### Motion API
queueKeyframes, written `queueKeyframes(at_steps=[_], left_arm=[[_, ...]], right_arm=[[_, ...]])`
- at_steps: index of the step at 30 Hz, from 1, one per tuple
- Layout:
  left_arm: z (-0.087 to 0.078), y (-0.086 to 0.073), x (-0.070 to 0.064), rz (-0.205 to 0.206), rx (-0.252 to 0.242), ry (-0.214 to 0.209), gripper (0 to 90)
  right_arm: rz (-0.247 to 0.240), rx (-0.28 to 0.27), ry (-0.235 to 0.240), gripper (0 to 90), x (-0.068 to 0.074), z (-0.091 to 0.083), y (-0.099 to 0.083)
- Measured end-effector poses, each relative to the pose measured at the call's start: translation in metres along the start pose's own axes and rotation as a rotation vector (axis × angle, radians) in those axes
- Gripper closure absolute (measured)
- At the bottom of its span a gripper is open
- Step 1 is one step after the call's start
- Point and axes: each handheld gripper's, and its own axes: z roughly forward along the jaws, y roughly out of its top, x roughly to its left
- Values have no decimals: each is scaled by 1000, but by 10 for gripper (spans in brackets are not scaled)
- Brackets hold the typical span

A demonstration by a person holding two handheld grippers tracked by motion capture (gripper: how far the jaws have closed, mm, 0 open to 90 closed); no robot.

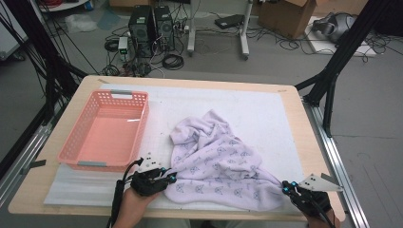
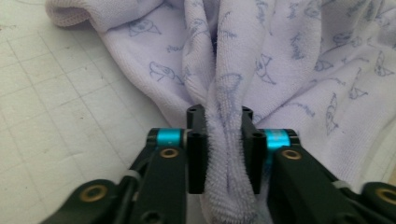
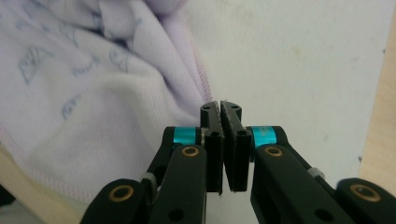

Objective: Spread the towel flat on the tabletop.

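Observation:
A lavender towel with small printed figures lies crumpled on the white mat. My left gripper sits at the towel's near left corner. In the left gripper view the left gripper is shut on a thick bunched fold of the towel. At the near right, the towel is drawn out to a point that ends at my right gripper. The right gripper has its jaws pressed together, and the towel's hem runs in at the tips.
A pink plastic basket stands on the left of the mat, with nothing in it. The wooden table edge runs close on the right. Computer towers, cables and boxes lie on the floor beyond the table.

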Motion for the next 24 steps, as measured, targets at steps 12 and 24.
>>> queueKeyframes(at_steps=[12, 24], left_arm=[[34, 45, 36, -75, -40, 40, 439], [75, 47, 37, -25, 69, 75, 428]], right_arm=[[70, -6, 143, 624, -21, 88, 63], [-39, 64, 302, 853, 17, 127, 85]])
